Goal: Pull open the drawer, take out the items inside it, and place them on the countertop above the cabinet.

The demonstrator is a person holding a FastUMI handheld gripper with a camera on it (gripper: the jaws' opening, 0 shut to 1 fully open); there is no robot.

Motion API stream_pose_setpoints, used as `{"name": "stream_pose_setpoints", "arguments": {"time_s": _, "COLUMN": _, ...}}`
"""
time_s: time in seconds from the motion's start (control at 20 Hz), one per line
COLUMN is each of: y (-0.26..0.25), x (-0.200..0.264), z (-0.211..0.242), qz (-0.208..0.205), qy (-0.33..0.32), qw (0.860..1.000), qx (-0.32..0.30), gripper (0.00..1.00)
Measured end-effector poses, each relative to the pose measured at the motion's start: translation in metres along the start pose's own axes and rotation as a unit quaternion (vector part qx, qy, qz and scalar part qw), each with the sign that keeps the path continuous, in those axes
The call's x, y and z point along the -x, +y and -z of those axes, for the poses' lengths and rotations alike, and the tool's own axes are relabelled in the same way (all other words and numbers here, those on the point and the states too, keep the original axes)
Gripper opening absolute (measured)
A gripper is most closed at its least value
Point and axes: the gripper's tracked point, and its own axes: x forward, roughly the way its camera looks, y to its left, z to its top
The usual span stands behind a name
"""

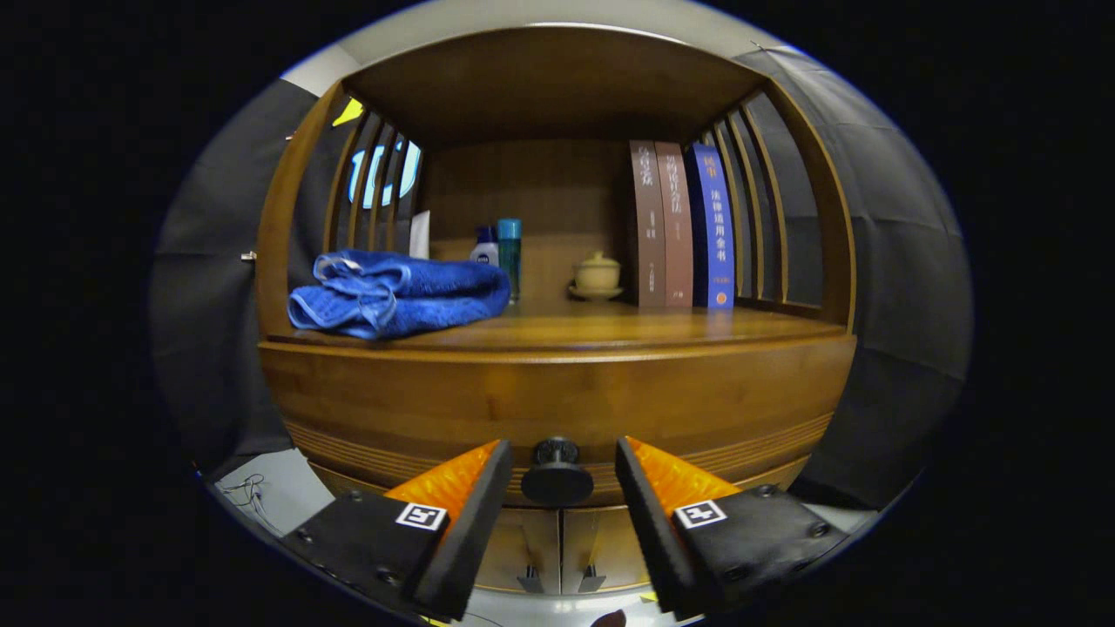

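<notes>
The gripper (557,475) faces the cabinet front with its fingers spread, one on each side of the dark round drawer knob (557,475); neither finger touches it. The drawer (557,405) is closed. On the countertop (627,331) above, at 10 o'clock from the knob, lies a folded blue towel (396,292). Behind it stand two bottles (501,248). At 12 o'clock sits a small lidded pot (597,274), with upright books (684,226) at 1 o'clock.

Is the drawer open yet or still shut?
Shut. The drawer front sits flush with the cabinet under the countertop. Its knob lies between the open tool's fingers, not yet gripped.
</notes>
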Motion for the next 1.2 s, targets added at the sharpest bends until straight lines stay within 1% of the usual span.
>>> {"name": "stream_pose_setpoints", "arguments": {"time_s": 0.05, "y": 0.005, "x": -0.003, "z": 0.005, "qz": -0.01, "qy": 0.009, "qw": 1.0, "qx": -0.005, "gripper": 0.7}}
{"name": "stream_pose_setpoints", "arguments": {"time_s": 0.15, "y": 0.001, "x": -0.002, "z": 0.002, "qz": -0.008, "qy": 0.003, "qw": 1.0, "qx": -0.003, "gripper": 0.52}}
{"name": "stream_pose_setpoints", "arguments": {"time_s": 0.2, "y": 0.0, "x": -0.001, "z": 0.004, "qz": -0.01, "qy": 0.003, "qw": 1.0, "qx": -0.002, "gripper": 0.51}}
{"name": "stream_pose_setpoints", "arguments": {"time_s": 0.25, "y": 0.001, "x": -0.001, "z": 0.004, "qz": -0.008, "qy": 0.0, "qw": 1.0, "qx": -0.001, "gripper": 0.43}}
{"name": "stream_pose_setpoints", "arguments": {"time_s": 0.35, "y": 0.002, "x": -0.002, "z": -0.003, "qz": -0.005, "qy": -0.001, "qw": 1.0, "qx": 0.009, "gripper": 0.36}}
{"name": "stream_pose_setpoints", "arguments": {"time_s": 0.45, "y": 0.001, "x": 0.001, "z": 0.004, "qz": -0.006, "qy": 0.004, "qw": 1.0, "qx": 0.005, "gripper": 0.29}}
{"name": "stream_pose_setpoints", "arguments": {"time_s": 0.65, "y": -0.003, "x": 0.019, "z": 0.006, "qz": -0.005, "qy": 0.009, "qw": 1.0, "qx": -0.01, "gripper": 0.29}}
{"name": "stream_pose_setpoints", "arguments": {"time_s": 1.2, "y": -0.007, "x": 0.125, "z": 0.021, "qz": -0.016, "qy": 0.016, "qw": 0.999, "qx": -0.034, "gripper": 0.29}}
